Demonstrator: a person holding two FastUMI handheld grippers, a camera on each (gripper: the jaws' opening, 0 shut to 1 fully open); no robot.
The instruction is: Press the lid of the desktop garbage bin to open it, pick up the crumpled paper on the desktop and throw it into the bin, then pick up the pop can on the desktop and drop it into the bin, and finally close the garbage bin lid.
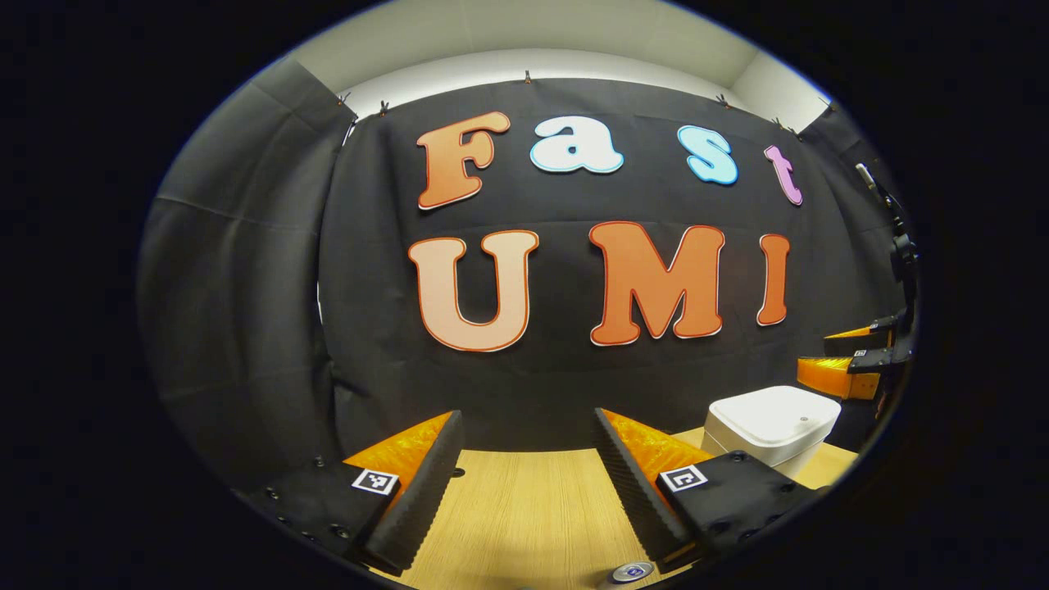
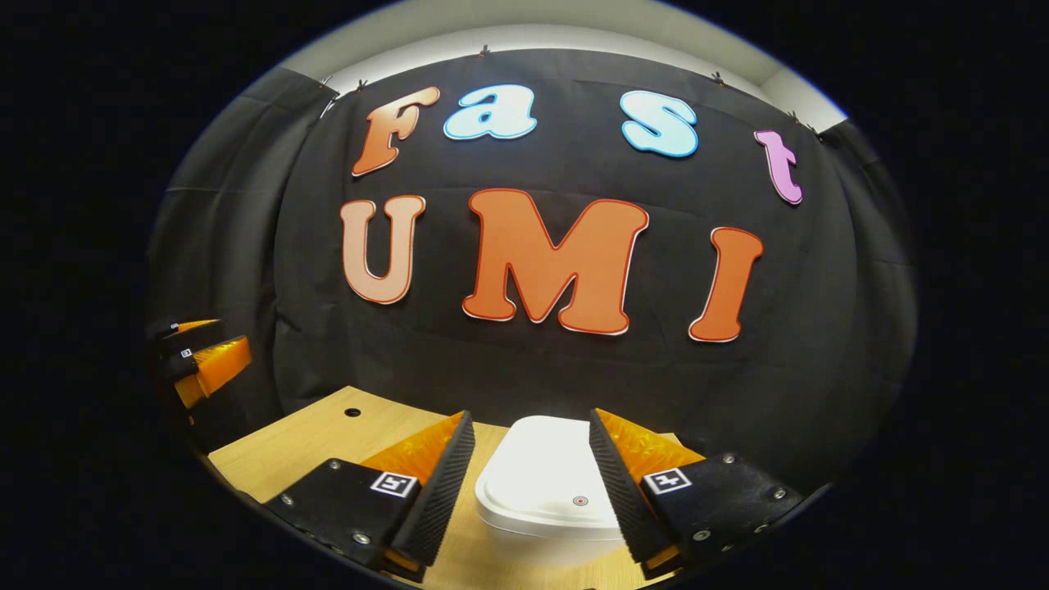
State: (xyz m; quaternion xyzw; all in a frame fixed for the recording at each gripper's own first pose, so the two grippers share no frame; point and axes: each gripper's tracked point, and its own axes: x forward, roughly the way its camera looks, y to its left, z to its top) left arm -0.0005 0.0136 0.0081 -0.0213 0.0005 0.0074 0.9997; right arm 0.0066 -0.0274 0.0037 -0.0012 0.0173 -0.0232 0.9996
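- Pale wood-grain desktop (image 1: 524,508), smooth and flat, against a black cloth wall.
- White rounded plastic garbage bin (image 2: 545,479) with its lid down, framed between the right gripper (image 2: 531,475) fingers; both tongs gape wide, the left gripper (image 1: 524,483) too, holding nothing.
- Risk, I judge: an off-centre press on the glossy lid could slide the light bin.
- Silvery pop can top (image 1: 631,571) sits below the left tongs.

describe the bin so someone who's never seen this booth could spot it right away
Start at the wooden table in front of the black cloth wall. The bin stands on it near the far edge, straight ahead of the right gripper, whose open jaws frame it. It is a white, rounded box with a flat closed lid bearing one small dot near the front edge.
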